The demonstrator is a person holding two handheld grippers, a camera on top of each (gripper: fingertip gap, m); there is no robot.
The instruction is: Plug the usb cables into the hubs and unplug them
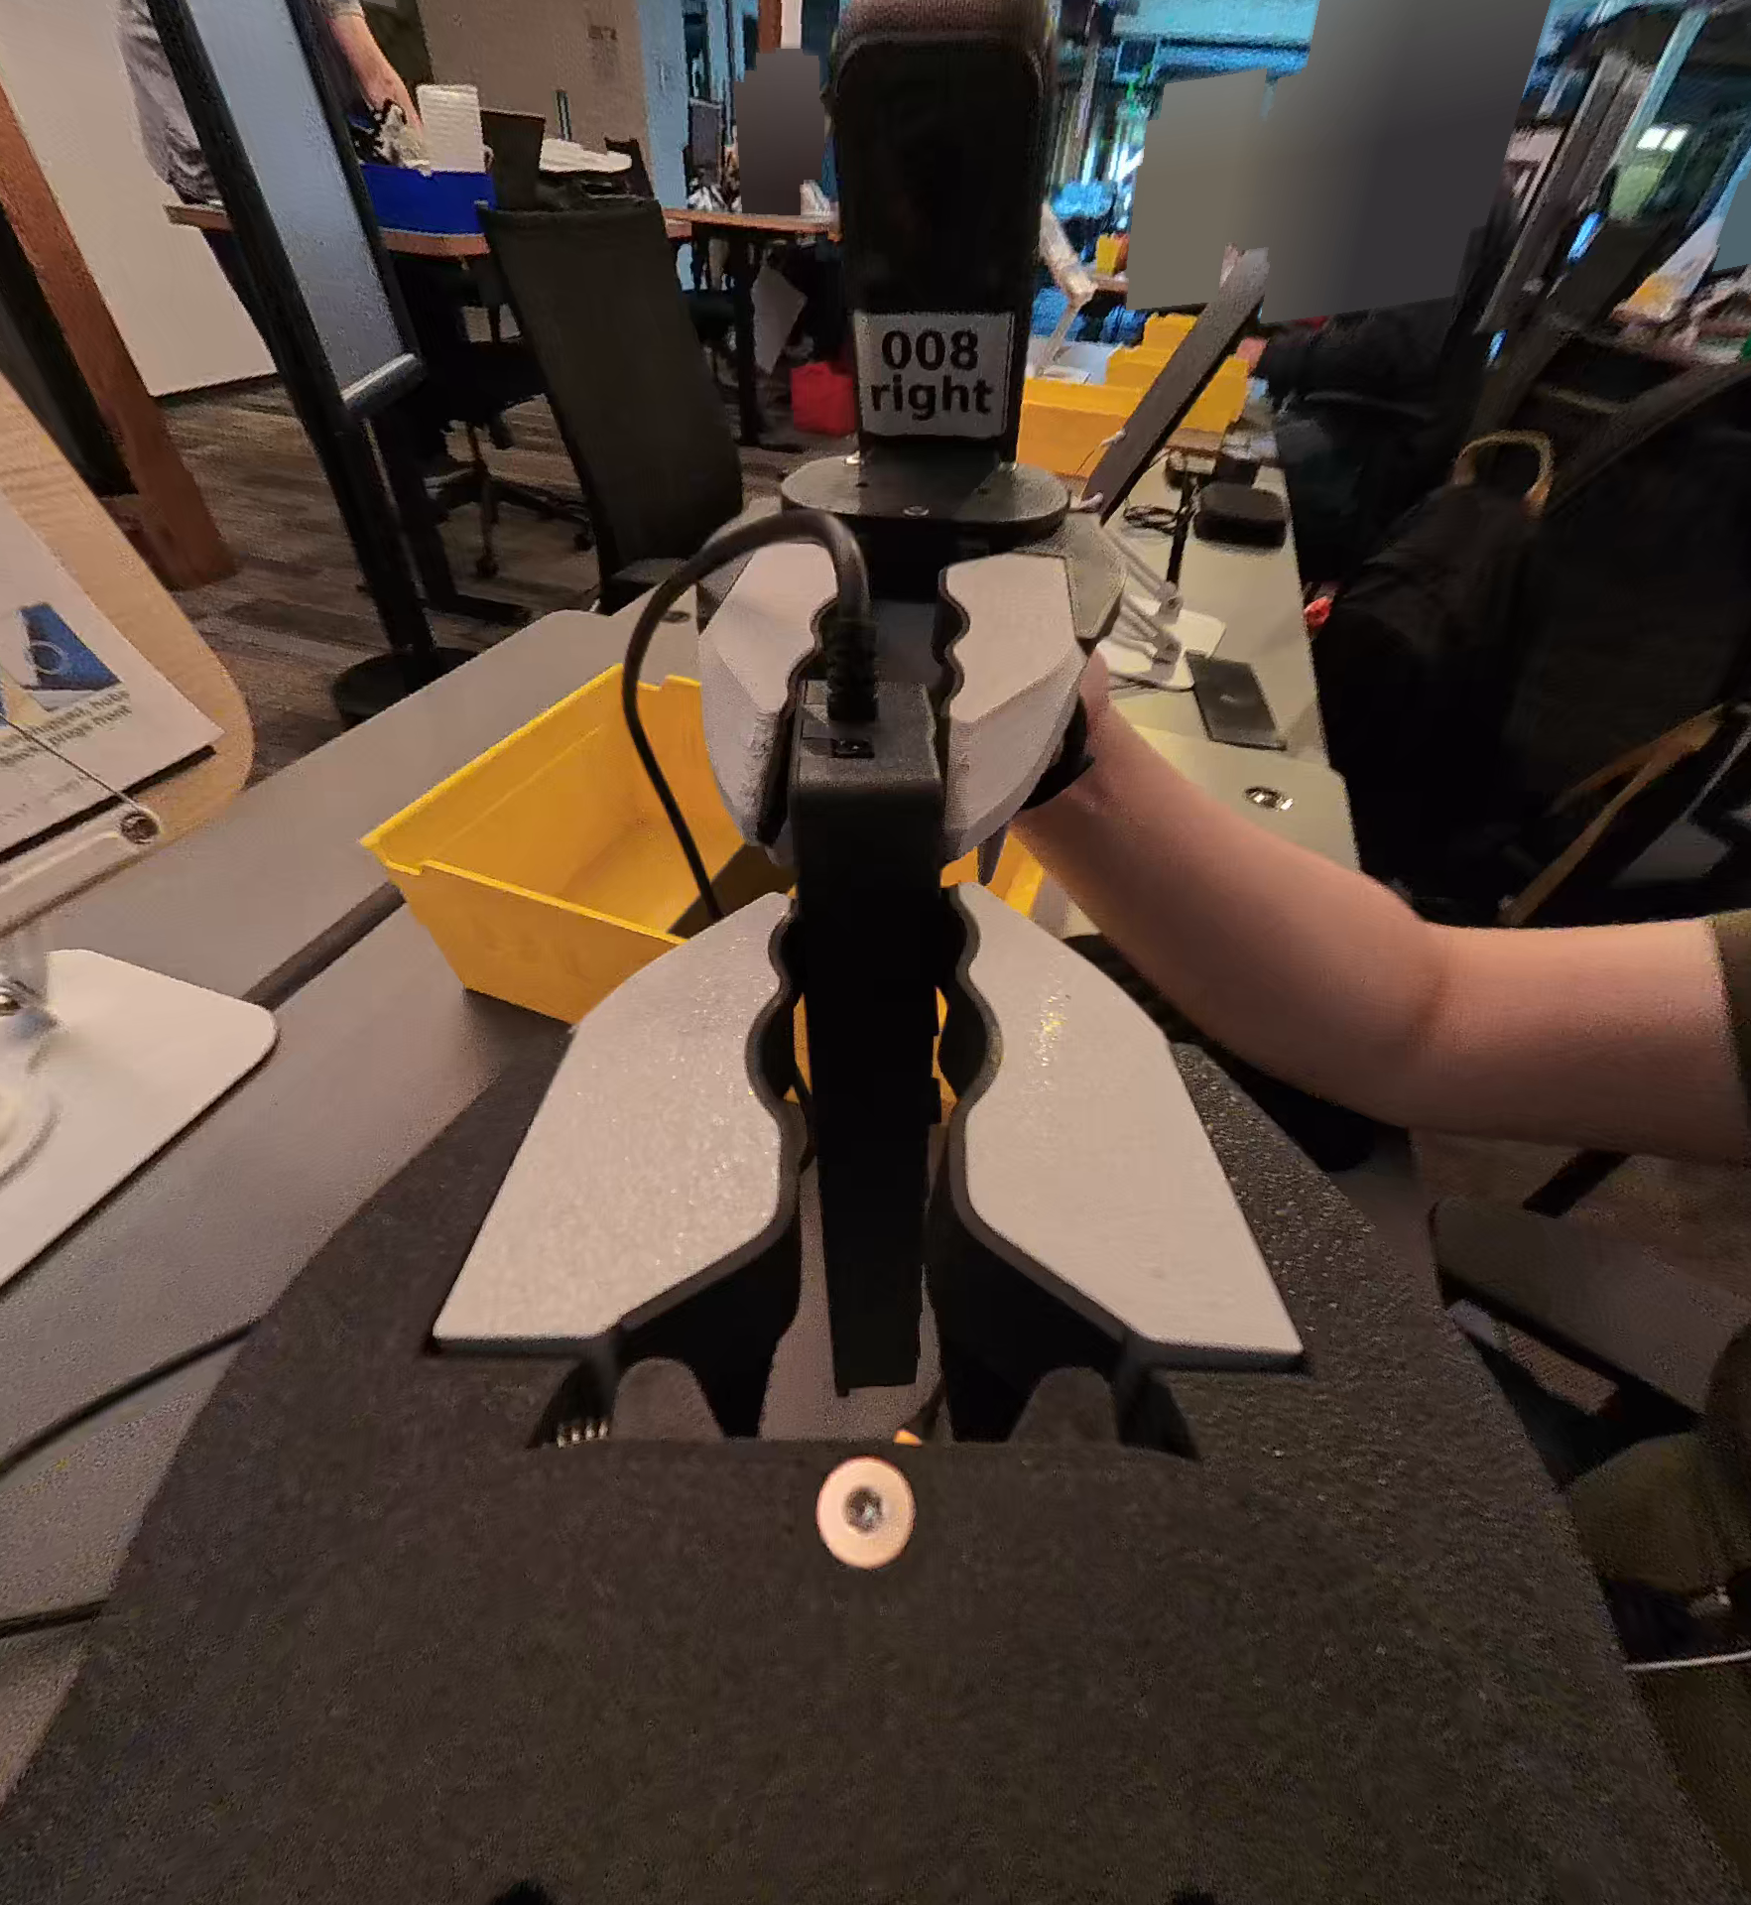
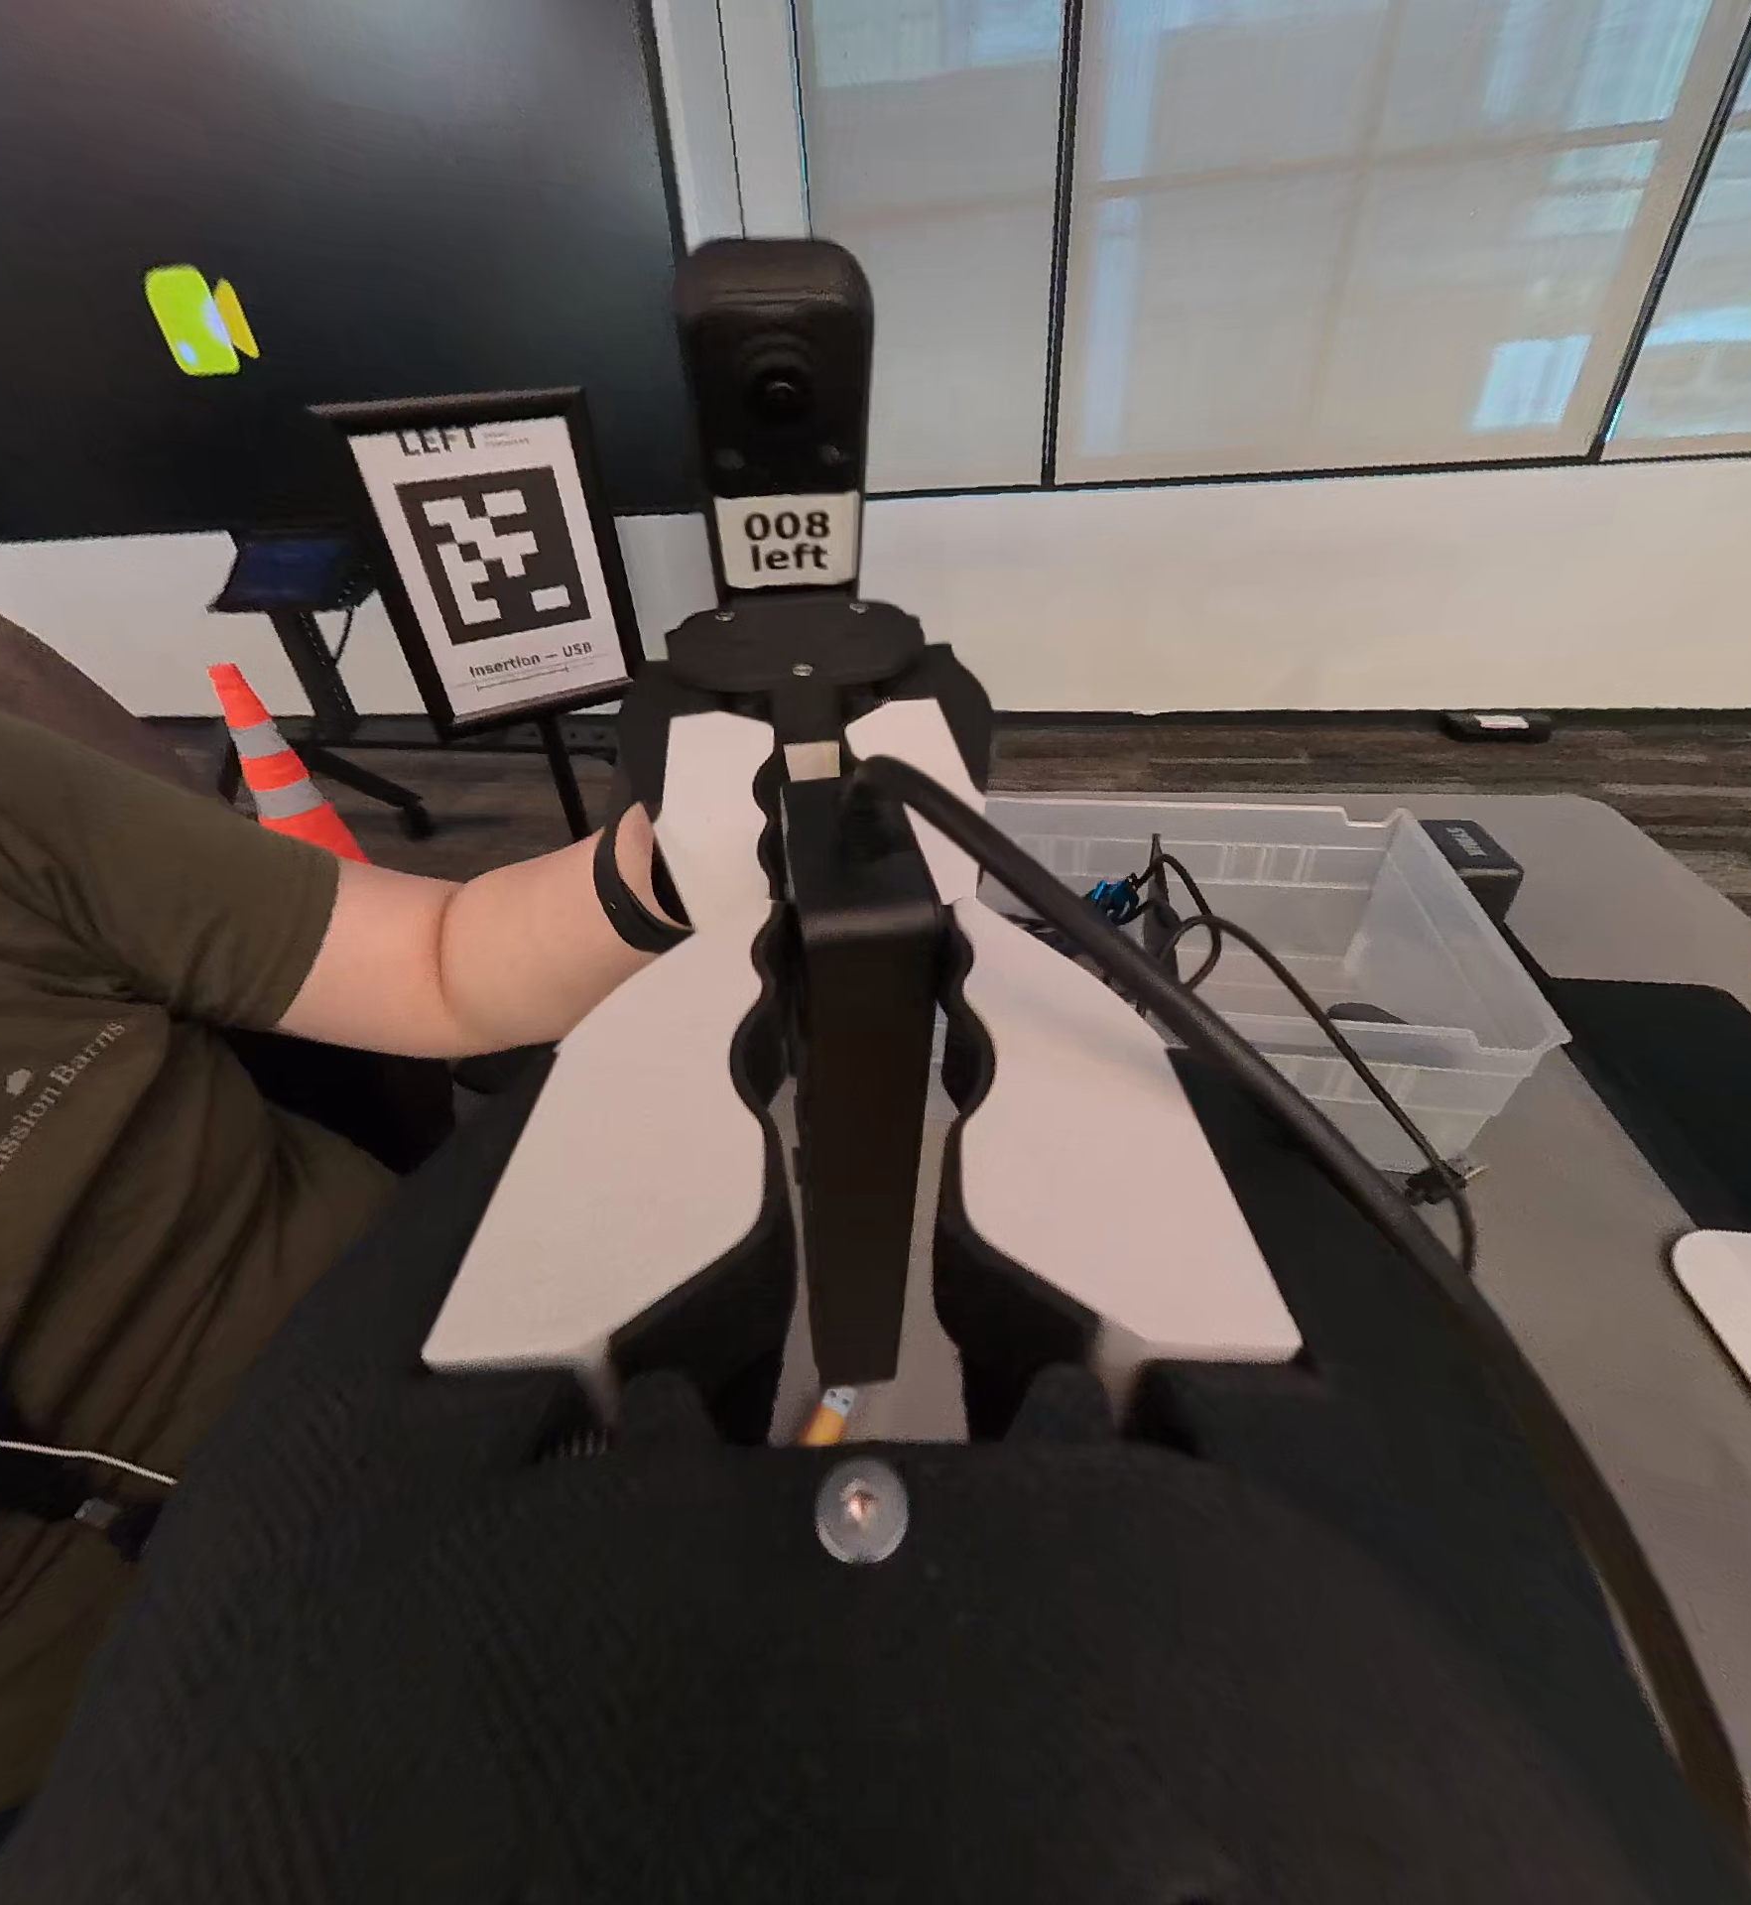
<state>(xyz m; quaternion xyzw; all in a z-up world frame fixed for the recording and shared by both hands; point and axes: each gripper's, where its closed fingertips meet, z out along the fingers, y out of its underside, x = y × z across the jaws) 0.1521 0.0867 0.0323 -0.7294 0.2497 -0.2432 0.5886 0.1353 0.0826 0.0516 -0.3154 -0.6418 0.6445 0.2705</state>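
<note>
Hub (image 1: pixel 866 1031) black and slim, clamped between your left gripper (image 1: pixel 866 948) and your right gripper (image 2: pixel 863 959), cable (image 1: pixel 706 577) plugged into its end, yellow bin (image 1: pixel 541 876) beyond.

Each camera sits on its own gripper and looks forward along the fingers, very near to them. The two views face each other above the table (image 1: pixel 356 1082). Both share the black hub (image 1: pixel 866 1031) in the middle; each view shows the other gripper behind it.
</note>
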